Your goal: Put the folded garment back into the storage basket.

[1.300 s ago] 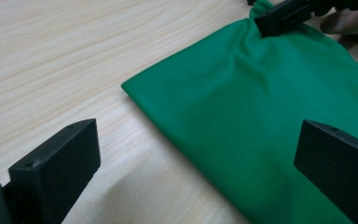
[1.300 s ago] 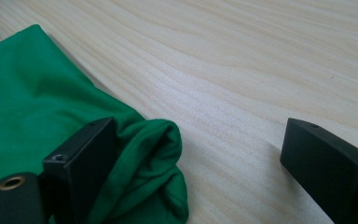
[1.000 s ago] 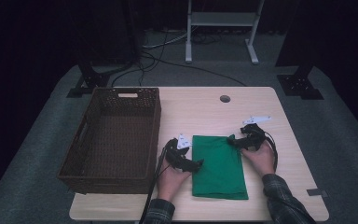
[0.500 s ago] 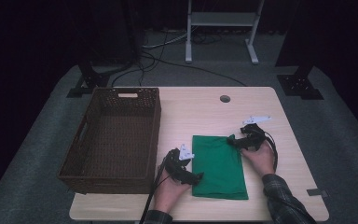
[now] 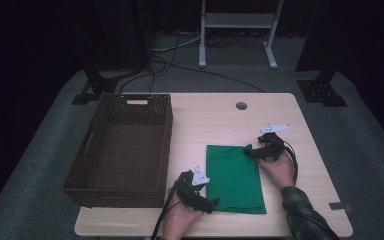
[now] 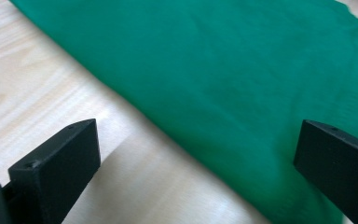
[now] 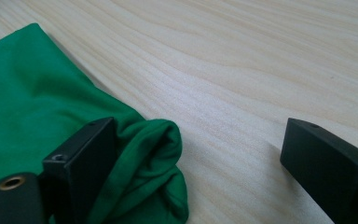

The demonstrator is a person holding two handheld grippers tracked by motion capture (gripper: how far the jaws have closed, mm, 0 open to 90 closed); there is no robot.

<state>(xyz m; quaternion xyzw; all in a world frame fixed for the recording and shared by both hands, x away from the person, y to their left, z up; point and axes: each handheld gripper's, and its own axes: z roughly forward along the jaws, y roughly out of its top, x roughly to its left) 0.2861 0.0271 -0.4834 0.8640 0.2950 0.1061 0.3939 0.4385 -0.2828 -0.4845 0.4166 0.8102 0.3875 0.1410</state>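
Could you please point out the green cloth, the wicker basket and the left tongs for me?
green cloth (image 5: 233,177), high view, middle of the fabric.
wicker basket (image 5: 164,145), high view, its right wall.
left tongs (image 5: 213,203), high view, at the tips by the cloth's near corner.

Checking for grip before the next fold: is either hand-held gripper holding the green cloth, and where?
Neither. The left hand-held gripper is open over the cloth's near edge; the right hand-held gripper is open, a bunched corner between its jaws.
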